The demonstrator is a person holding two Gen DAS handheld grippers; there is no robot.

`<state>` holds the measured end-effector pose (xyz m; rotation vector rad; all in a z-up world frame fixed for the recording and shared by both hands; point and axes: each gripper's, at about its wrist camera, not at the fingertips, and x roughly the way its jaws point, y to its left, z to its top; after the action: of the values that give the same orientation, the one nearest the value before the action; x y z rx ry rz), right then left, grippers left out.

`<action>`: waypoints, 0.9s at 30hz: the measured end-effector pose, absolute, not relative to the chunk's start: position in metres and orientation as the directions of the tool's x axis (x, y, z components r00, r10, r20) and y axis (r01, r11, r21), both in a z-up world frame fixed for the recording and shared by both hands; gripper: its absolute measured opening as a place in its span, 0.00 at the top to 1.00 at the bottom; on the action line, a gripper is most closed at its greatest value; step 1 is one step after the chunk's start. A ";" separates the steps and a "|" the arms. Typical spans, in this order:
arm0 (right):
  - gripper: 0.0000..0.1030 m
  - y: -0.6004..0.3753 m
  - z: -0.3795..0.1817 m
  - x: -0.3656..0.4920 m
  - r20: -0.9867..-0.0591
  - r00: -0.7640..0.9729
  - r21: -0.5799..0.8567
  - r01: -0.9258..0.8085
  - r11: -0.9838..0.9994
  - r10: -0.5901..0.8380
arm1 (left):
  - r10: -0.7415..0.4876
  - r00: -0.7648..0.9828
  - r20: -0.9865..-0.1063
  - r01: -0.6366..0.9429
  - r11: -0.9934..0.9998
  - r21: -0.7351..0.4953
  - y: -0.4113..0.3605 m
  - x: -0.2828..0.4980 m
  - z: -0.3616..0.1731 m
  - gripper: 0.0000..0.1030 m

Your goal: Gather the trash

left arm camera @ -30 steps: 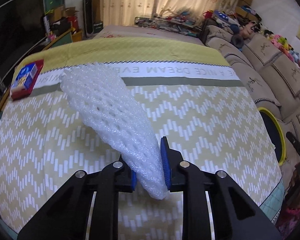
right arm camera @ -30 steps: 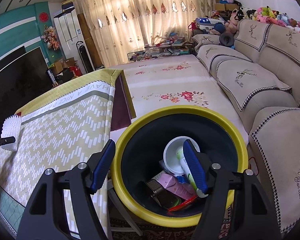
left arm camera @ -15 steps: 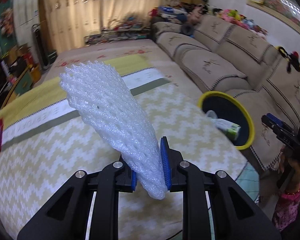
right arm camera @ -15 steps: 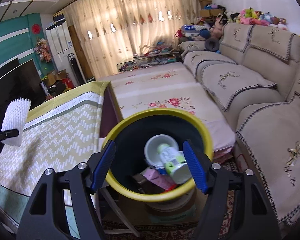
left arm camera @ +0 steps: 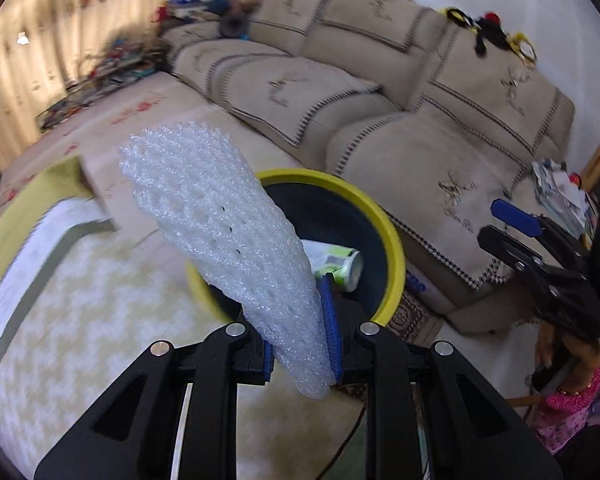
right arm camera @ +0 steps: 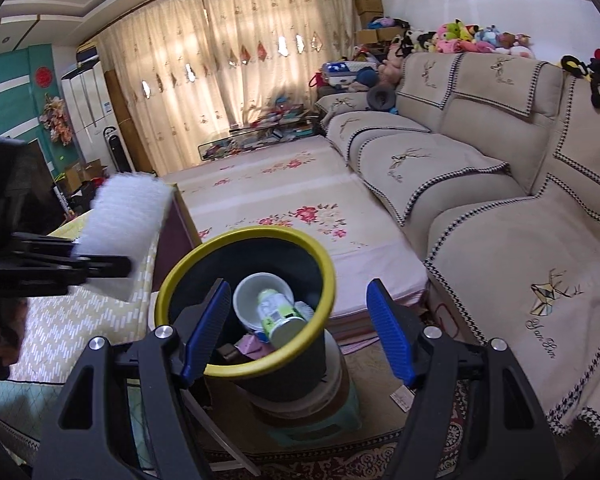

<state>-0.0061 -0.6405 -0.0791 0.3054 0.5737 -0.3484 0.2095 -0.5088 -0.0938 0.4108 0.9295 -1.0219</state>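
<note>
A white foam net sleeve (left arm camera: 228, 232) stands up between the blue pads of my left gripper (left arm camera: 300, 344), which is shut on its lower end. Just beyond it is the dark trash bin with a yellow rim (left arm camera: 392, 248), holding a green-and-white can (left arm camera: 336, 264). In the right wrist view the foam sleeve (right arm camera: 124, 216) hangs to the left of the bin (right arm camera: 244, 240), over the table's edge. My right gripper (right arm camera: 296, 328) is open above the near side of the bin with nothing between its fingers. Inside lie a white cup (right arm camera: 252, 292), the can (right arm camera: 280, 316) and other trash.
A table with a yellow zigzag cloth (left arm camera: 80, 300) lies left of the bin. A beige sofa (right arm camera: 500, 200) runs along the right. A floral floor mat (right arm camera: 292, 208) lies behind the bin. The bin stands on a low stool (right arm camera: 320, 424). The right gripper (left arm camera: 540, 256) shows in the left view.
My left gripper has swung right from over the table toward the bin, still holding the foam sleeve. My right gripper has pulled back, so the bin looks smaller and farther.
</note>
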 end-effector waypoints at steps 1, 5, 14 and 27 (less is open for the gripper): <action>0.35 -0.642 -0.079 -0.008 -0.574 0.783 0.181 0.405 0.896 -0.238 | -0.534 0.179 -0.827 0.870 0.479 -0.121 -0.524 0.211 -0.101 0.78; 0.35 -0.644 -0.079 -0.011 -0.577 0.780 0.183 0.411 0.893 -0.241 | -0.488 0.113 -0.865 0.864 0.479 -0.158 -0.556 0.227 -0.125 0.73; 0.34 -0.638 -0.075 -0.010 -0.572 0.787 0.193 0.402 0.895 -0.230 | -0.440 0.100 -0.892 0.837 0.522 -0.163 -0.558 0.245 -0.143 0.16; 0.19 -0.570 -0.053 -0.001 -0.571 0.806 0.171 0.299 0.939 -0.153 | -0.565 0.492 -0.662 0.721 0.690 -0.053 -0.379 0.179 -0.038 0.05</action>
<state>-0.0009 -0.5702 -0.0531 0.2597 0.5858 -0.2446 0.1787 -0.3792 -0.0380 0.2451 0.7056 -0.7898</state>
